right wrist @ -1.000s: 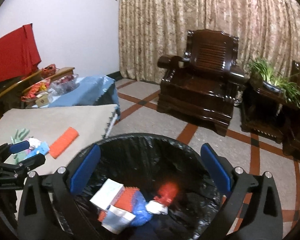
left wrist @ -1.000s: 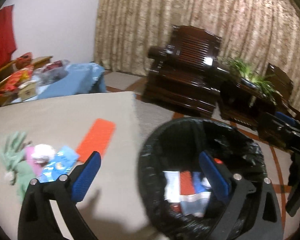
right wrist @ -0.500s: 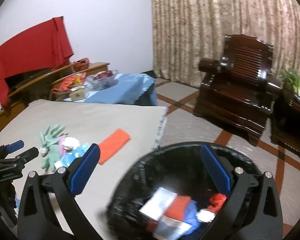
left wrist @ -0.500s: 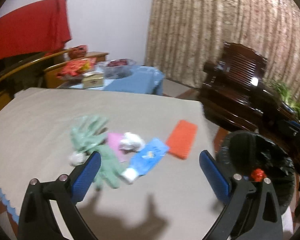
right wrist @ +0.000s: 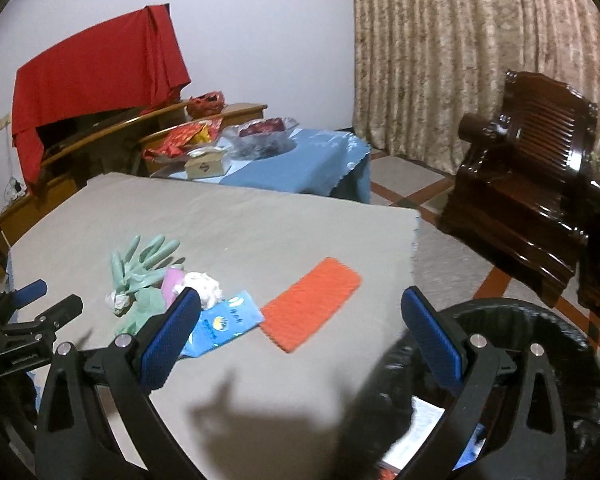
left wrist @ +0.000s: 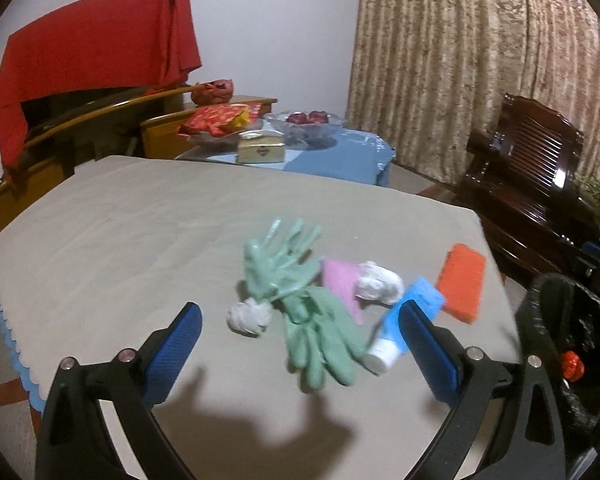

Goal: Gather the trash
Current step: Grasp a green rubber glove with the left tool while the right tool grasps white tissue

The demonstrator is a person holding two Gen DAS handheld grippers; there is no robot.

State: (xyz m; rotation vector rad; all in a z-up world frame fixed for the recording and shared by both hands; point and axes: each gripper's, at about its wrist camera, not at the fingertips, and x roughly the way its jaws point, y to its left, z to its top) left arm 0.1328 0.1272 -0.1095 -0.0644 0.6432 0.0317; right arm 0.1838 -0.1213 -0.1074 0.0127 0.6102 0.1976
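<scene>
One blue tube (right wrist: 222, 325), logo unreadable

gloves (left wrist: 300, 300) on table (left wrist: 120, 232) | tube (left wrist: 404, 328) right of gloves | bin (right wrist: 540, 360) beside table's right edge

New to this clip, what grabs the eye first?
A heap of litter mid-table: green gloves, a blue tube, white paper wads, and an orange pad lying apart to the right. A black-lined bin stands off the table's right edge, and both grippers hang open and empty.
</scene>
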